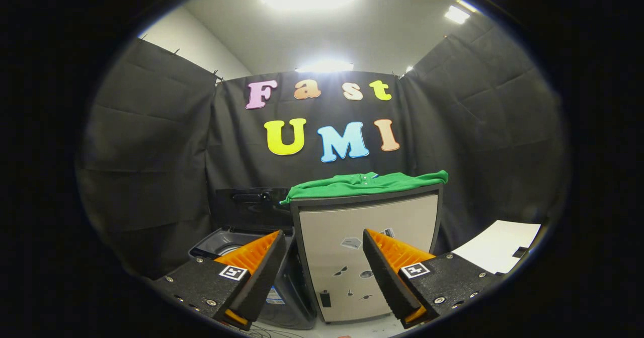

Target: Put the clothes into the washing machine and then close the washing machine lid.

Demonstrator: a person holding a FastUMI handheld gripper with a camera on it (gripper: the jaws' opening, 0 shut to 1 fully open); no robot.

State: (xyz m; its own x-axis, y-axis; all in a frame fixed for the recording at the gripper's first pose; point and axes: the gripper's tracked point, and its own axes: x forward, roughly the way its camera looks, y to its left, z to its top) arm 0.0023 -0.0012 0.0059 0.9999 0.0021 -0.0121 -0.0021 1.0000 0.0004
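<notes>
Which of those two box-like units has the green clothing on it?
The taller pale cabinet, straight ahead between the open jaws, carries the green shirt across its top. The lower dark washing machine beside it has its lid raised and no clothing showing.

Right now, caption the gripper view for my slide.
Open hand-held gripper faces a green shirt atop a cabinet, washing machine lid up beside it.

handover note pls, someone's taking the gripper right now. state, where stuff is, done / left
Gripper: open, holding nothing, fingers spread ahead of the cabinet front.
Green shirt: lying flat on top of the pale cabinet, beyond and above the fingers.
Washing machine: beside the cabinet, behind one finger, lid up.
Done: nothing loaded yet.
Left: grab the shirt, drop it into the machine, close the lid.
</notes>
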